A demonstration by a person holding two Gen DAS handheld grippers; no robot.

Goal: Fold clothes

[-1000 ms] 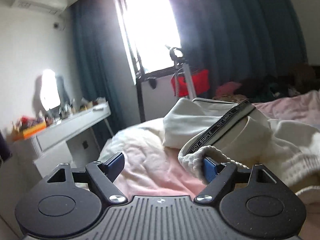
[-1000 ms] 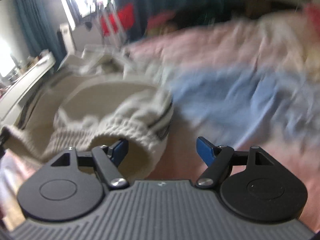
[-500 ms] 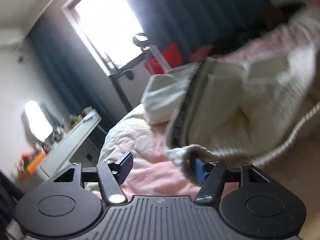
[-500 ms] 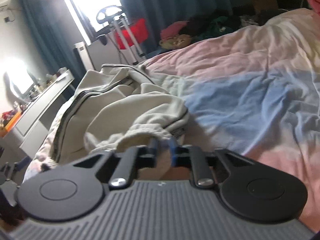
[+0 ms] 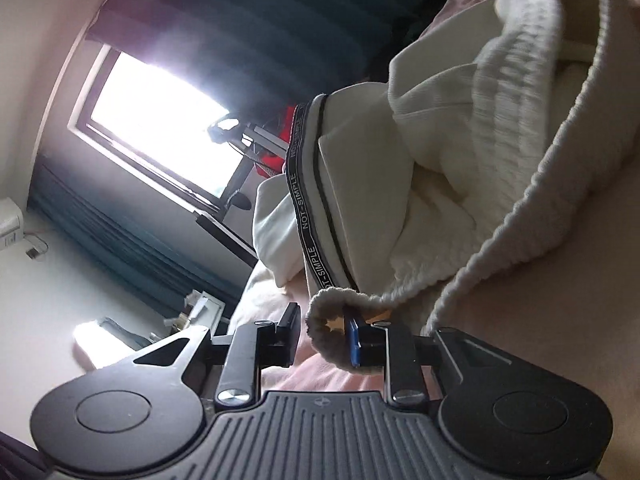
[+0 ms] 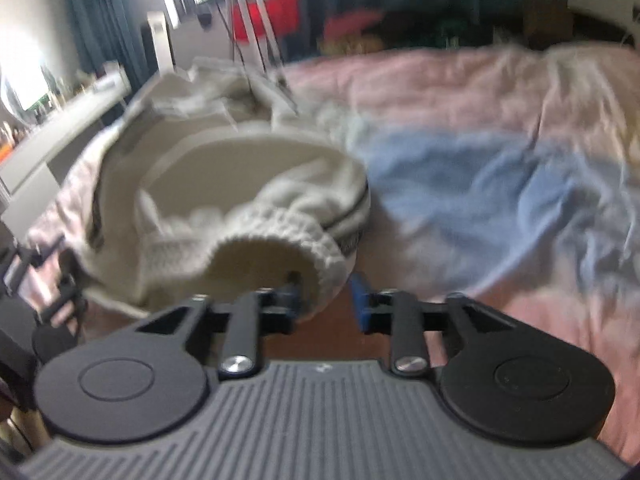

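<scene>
A cream fleece-lined garment (image 5: 440, 152) with a ribbed waistband and a black "NOT-SIMPLE" side stripe (image 5: 306, 216) lies bunched on the bed. In the left wrist view, tilted hard to one side, my left gripper (image 5: 322, 338) is partly closed with the ribbed hem (image 5: 326, 322) between its fingers. In the blurred right wrist view the same garment (image 6: 224, 184) lies ahead. My right gripper (image 6: 326, 304) stands partly open, with the ribbed waistband edge (image 6: 320, 256) between its fingers.
The bed has a pink and blue duvet (image 6: 480, 168). A white desk (image 6: 48, 140) with clutter stands at the left. A bright window (image 5: 160, 128), dark teal curtains (image 5: 248, 24) and a stand with something red (image 6: 276, 12) are behind the bed.
My left gripper has rolled hard sideways and its fingers have closed in on the hem. My right gripper, shut half a second ago, has opened partway around the waistband.
</scene>
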